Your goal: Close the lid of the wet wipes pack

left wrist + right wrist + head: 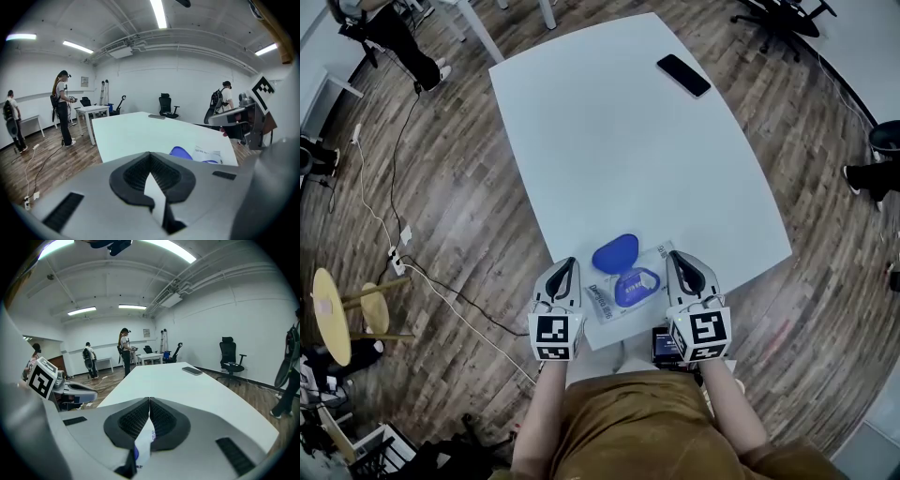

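The wet wipes pack point(621, 291) lies near the front edge of the white table point(609, 141). Its blue flip lid point(615, 253) stands open, folded back toward the far side, above the blue-rimmed opening point(635, 286). My left gripper point(569, 263) is just left of the pack and my right gripper point(674, 257) just right of it. Both are shut and hold nothing. The left gripper view shows its shut jaws point(150, 155) with the lid point(180, 151) and pack point(207, 153) beyond to the right. In the right gripper view the pack point(143, 446) shows only through the gap under the shut jaws point(149, 401).
A black phone point(683, 75) lies at the table's far right corner. Wooden floor surrounds the table, with cables point(389, 216) and a yellow stool point(333, 314) to the left. Several people point(62, 108) and office chairs point(167, 105) stand farther off.
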A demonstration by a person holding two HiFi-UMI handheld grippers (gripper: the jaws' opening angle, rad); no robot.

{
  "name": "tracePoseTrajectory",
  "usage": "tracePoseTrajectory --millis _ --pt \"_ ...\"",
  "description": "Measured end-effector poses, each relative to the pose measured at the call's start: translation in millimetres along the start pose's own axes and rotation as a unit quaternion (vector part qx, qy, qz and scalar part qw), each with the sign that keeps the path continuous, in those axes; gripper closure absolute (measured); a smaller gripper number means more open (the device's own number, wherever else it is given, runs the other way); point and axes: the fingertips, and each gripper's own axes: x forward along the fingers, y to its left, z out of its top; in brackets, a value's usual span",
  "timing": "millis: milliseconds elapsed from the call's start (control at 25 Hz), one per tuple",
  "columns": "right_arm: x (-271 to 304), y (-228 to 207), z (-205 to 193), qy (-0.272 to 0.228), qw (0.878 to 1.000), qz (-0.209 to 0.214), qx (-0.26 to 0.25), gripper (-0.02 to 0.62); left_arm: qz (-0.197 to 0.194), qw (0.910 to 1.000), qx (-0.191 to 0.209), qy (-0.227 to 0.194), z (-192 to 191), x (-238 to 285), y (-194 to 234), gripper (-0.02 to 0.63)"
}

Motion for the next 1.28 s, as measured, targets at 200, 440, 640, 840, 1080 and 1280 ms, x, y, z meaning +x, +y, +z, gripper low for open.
tracePoseTrajectory --millis 200,440,640,840,1080,1280 --pt "3 -2 -5 0.007 1.000 0.007 0.002 0.584 -0.015 0.9995 -0.008 0.028 -15 10 -9 0.600" --pt "5 -3 -10 0.016 1.000 0.014 0.008 0.584 -0.024 0.9986 -0.013 0.046 -26 14 -13 0.600" --pt "5 -2 -20 0.026 0.999 0.025 0.013 0.585 -0.029 0.9979 -0.014 0.056 -32 18 -17 0.600" --pt "8 3 -21 0.026 0.998 0.045 0.022 0.584 -0.034 0.9966 -0.024 0.072 -41 24 -17 0.600" --pt "6 5 -26 0.032 0.998 0.047 0.024 0.585 -0.042 0.9948 -0.028 0.088 -50 27 -21 0.600" --pt "5 4 -25 0.032 0.998 0.048 0.036 0.585 -0.054 0.9928 -0.023 0.105 -56 32 -25 0.600"
